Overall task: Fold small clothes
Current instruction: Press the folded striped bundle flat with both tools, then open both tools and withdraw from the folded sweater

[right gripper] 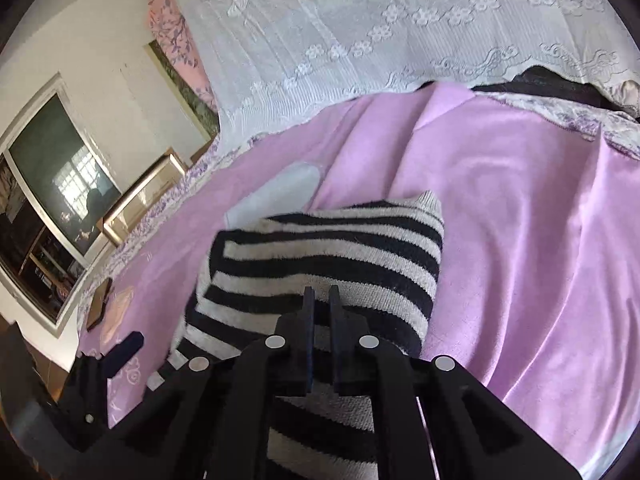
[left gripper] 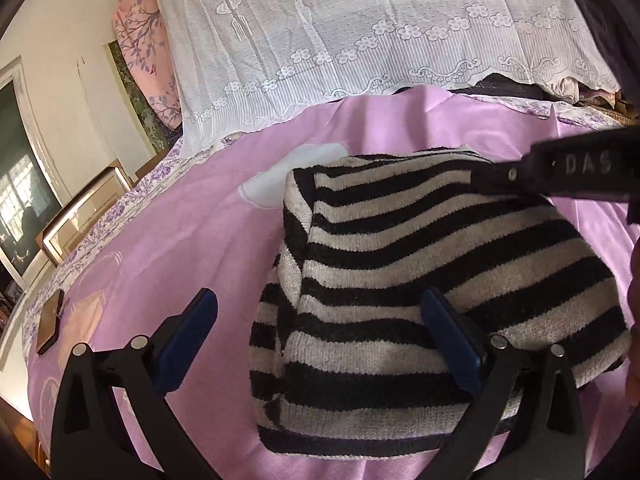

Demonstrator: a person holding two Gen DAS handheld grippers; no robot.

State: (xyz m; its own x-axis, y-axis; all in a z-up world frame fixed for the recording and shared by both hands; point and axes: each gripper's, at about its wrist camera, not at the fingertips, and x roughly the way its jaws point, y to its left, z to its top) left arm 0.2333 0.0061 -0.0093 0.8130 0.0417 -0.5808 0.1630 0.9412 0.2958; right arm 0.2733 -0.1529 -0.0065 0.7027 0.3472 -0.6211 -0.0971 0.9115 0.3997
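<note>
A black-and-cream striped knit garment lies folded into a compact block on the pink bed sheet. My left gripper is open, its blue-padded jaws wide apart over the garment's near left part, holding nothing. My right gripper has its jaws nearly closed with a thin gap, resting over the garment; no fabric shows between them. The right gripper's black body crosses above the garment's far right corner in the left wrist view. The left gripper's finger shows at the lower left of the right wrist view.
A white lace cover drapes over the bedding at the far side. A small brown flat object lies on the sheet at the left. A pink floral pillow, a window and wooden frames stand beyond the bed's left edge.
</note>
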